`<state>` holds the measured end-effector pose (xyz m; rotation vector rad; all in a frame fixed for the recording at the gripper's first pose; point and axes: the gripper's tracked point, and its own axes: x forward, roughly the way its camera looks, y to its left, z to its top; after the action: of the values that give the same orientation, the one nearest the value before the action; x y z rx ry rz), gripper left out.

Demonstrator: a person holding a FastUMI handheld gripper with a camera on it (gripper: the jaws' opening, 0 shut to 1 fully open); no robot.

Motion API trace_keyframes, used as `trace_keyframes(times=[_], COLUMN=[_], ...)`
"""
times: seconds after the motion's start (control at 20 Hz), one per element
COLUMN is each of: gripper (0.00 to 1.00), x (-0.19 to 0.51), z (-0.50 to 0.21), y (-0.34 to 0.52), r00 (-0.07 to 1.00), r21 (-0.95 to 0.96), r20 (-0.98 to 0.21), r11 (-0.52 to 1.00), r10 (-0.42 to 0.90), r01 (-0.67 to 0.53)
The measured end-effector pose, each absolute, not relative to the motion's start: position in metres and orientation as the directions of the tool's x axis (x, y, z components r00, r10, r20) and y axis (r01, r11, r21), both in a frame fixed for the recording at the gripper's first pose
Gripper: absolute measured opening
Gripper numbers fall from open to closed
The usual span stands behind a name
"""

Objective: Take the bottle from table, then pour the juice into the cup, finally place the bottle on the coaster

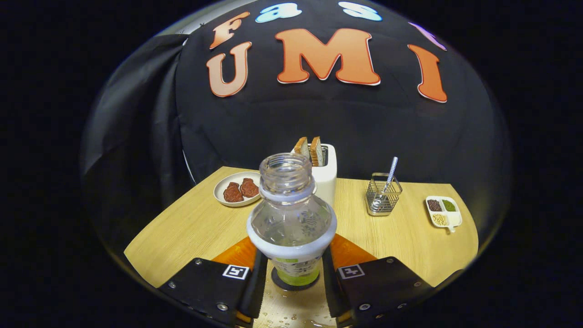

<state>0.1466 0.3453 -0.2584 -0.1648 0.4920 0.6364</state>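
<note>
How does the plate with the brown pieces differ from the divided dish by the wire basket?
The plate is round and undivided, holding two brown pieces; the divided dish is squarish, with compartments of dark, green and pale bits. The plate sits beyond the bottle, beside the toaster; the dish lies past the wire basket. Both are white, flat on the table.

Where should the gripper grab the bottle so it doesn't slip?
Low on the bottle, around the straight labelled part under its wide rounded shoulder. It stands upright on the dark coaster, so come level from the front. The gripper already has a finger on each side there; the bulge above would stop slipping.
</note>
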Motion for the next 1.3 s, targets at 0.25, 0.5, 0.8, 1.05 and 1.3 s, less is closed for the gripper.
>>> trace_keyframes(times=[0.25,0.5,0.8,1.05,1.3], gripper=[0.57,0.58,0.66,0.92,0.98], x=[0.154,0.148,0.140,0.134,0.121], z=[-0.295,-0.313,-0.314,-0.296,-0.243], y=[0.350,0.353,0.353,0.346,0.325], r00=[0.659,0.629,0.623,0.646,0.684], r21=[0.035,0.068,0.038,0.017,0.004], r20=[-0.540,-0.556,-0.566,-0.548,-0.499], r11=[0.797,0.784,0.772,0.779,0.791], r10=[0.523,0.543,0.540,0.531,0.532], r01=[-0.604,-0.617,-0.634,-0.626,-0.612])
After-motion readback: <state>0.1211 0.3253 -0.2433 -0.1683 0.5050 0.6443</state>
